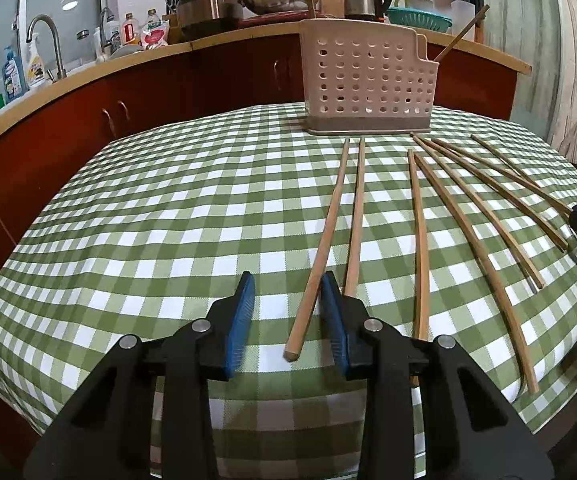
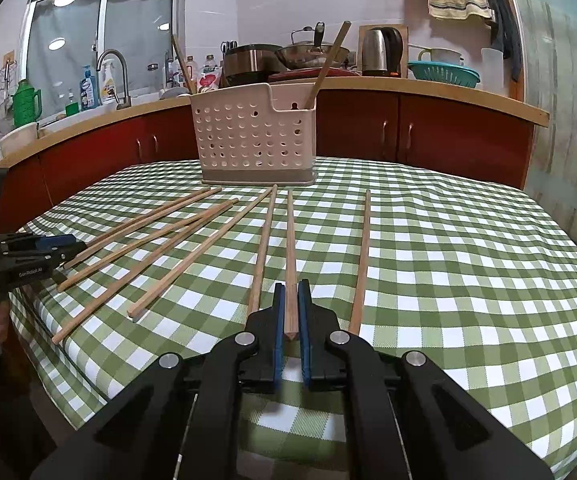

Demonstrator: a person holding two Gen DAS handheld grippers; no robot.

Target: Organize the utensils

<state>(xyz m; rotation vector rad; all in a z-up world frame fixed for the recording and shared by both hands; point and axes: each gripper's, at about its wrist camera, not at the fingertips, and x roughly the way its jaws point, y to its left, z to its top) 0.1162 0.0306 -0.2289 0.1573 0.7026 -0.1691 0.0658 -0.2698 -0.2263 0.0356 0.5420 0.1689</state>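
Observation:
Several wooden chopsticks lie fanned on the green checked tablecloth (image 1: 168, 220) in front of a pale perforated utensil holder (image 1: 368, 80) (image 2: 252, 132). Two chopsticks (image 2: 328, 64) stand in the holder. My left gripper (image 1: 287, 276) is low over the cloth with the leftmost chopstick (image 1: 320, 248) between its blue pads (image 1: 244, 304). The stick lies against the right pad and a gap shows at the left pad. My right gripper (image 2: 291, 285) is shut on the near end of another chopstick (image 2: 290, 248). The left gripper (image 2: 68, 248) also shows at the left edge of the right wrist view.
Loose chopsticks (image 2: 168, 240) lie between the two grippers, and one more chopstick (image 2: 362, 260) lies right of the held one. Behind the table runs a counter (image 2: 428, 92) with a kettle (image 2: 382, 52), pots, a teal colander and a sink tap (image 1: 44, 44) over red cabinets.

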